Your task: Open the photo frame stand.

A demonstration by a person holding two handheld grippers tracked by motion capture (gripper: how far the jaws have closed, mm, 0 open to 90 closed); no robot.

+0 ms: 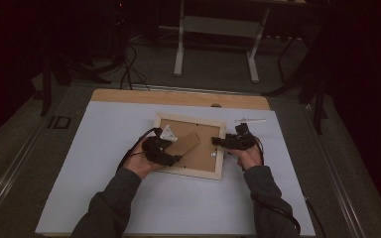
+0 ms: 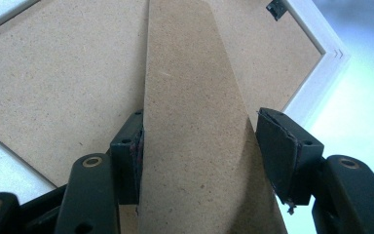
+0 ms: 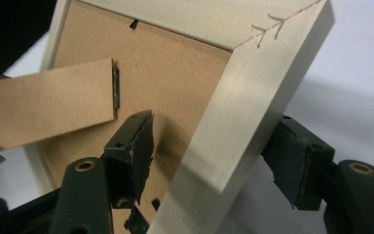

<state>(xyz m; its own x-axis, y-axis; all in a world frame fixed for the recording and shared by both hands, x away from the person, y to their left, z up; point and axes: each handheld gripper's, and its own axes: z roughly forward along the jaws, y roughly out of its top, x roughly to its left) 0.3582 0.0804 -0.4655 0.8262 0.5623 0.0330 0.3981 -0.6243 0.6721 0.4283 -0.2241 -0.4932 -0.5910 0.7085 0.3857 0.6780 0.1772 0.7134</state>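
Frame (image 1: 190, 144) lies face-down on the table (image 1: 104, 148); left gripper (image 1: 174, 147) clamps its stand (image 1: 184, 144), right gripper (image 1: 217, 141) straddles the frame's rail, jaws apart.

Open white mat (image 1: 129, 208) around the frame (image 1: 218, 171); raised stand flap (image 1: 184, 144) mid-back.

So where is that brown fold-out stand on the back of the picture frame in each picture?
High view: the stand lies centre, angled across the frame's back.
Left gripper view: it runs up the middle, between the jaws.
Right gripper view: at left.
Shared landmark: the pale frame.
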